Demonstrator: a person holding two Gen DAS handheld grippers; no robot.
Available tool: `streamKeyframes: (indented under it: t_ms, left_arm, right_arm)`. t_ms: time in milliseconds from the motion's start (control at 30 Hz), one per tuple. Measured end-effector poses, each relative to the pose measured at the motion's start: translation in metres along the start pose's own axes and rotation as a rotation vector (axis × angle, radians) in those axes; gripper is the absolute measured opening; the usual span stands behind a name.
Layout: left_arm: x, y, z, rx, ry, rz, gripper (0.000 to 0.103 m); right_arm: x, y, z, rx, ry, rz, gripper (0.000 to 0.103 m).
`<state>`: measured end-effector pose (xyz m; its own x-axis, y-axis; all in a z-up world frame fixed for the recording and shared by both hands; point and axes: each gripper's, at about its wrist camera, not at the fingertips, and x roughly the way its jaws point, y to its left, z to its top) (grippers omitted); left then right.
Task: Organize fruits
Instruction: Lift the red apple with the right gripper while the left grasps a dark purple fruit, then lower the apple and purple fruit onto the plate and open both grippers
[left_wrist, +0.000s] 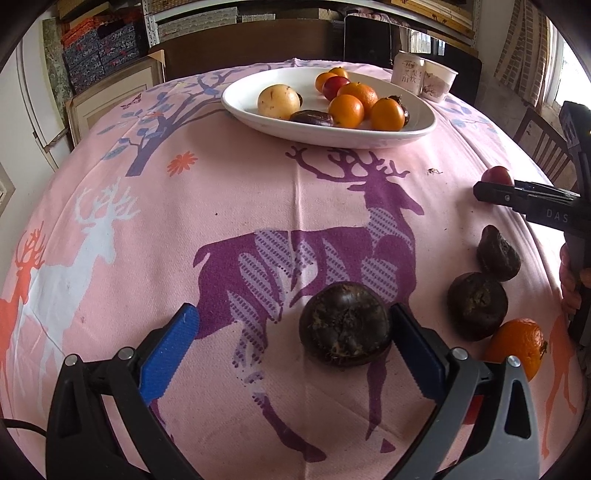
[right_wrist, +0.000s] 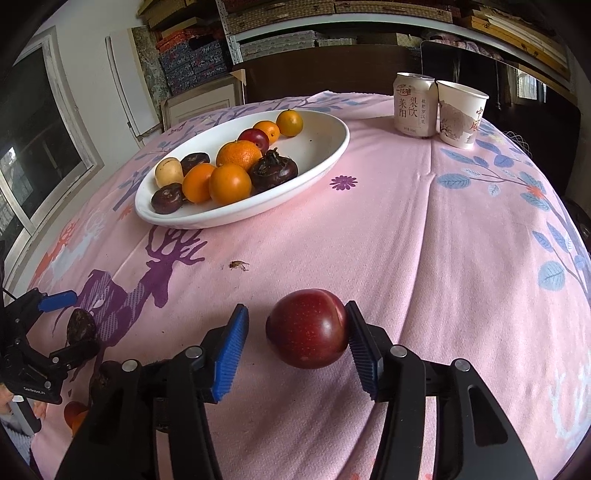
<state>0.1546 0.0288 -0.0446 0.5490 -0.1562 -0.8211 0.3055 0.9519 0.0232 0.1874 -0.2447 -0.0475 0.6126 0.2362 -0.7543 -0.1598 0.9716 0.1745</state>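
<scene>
Sorting fruit onto white oval plate (right_wrist: 325, 162) on pink deer-print tablecloth (left_wrist: 258, 206), roughly half done by my read. Plate already holds several oranges (right_wrist: 229, 184), a pale yellow fruit (right_wrist: 168, 171), a red plum and a few dark brown fruits. Left on the cloth: three dark brown fruits, one orange (left_wrist: 519, 347), one red plum (right_wrist: 308, 328). Drink can (right_wrist: 413, 105) and paper cup (right_wrist: 461, 114) stand beyond the plate, not part of the job. Left gripper (left_wrist: 291, 343) wide open, straddling the nearest dark fruit (left_wrist: 345, 323); its right pad touches or nearly touches, left pad well clear, no grip. Right gripper (right_wrist: 295, 343) partly open around the plum; right pad against it, left pad apart, plum sitting on cloth, not held
</scene>
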Motion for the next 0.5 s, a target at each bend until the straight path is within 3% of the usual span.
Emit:
streamKeyframes:
  t_ms: [67,133,167,200,267,367,500]
  left_arm:
    - [-0.002,-0.005,-0.001,0.031,-0.012,-0.025,0.098]
    - [-0.008,-0.019,-0.003,0.101,-0.037,-0.045,0.082]
    - [-0.011,-0.026,-0.004,0.131,-0.050,-0.054,0.065]
    - [-0.013,-0.032,-0.006,0.153,-0.059,-0.053,0.056]
    - [-0.015,-0.036,-0.006,0.163,-0.061,-0.066,0.048]
    - [-0.015,-0.028,-0.006,0.120,-0.054,-0.121,0.042]
    - [-0.017,-0.024,-0.008,0.103,-0.057,-0.148,0.042]
  right_arm:
    - [0.000,0.000,0.000,-0.002,0.000,-0.002,0.055]
    - [0.000,0.001,-0.001,-0.007,0.001,-0.009,0.055]
    - [0.000,0.002,-0.001,-0.013,0.001,-0.016,0.055]
    - [0.000,0.003,-0.001,-0.018,0.002,-0.026,0.053]
    - [-0.001,0.003,-0.001,-0.016,-0.001,-0.050,0.045]
    - [-0.002,-0.002,-0.001,-0.002,-0.003,-0.041,0.041]
    - [-0.002,-0.001,-0.002,-0.011,-0.004,-0.050,0.040]
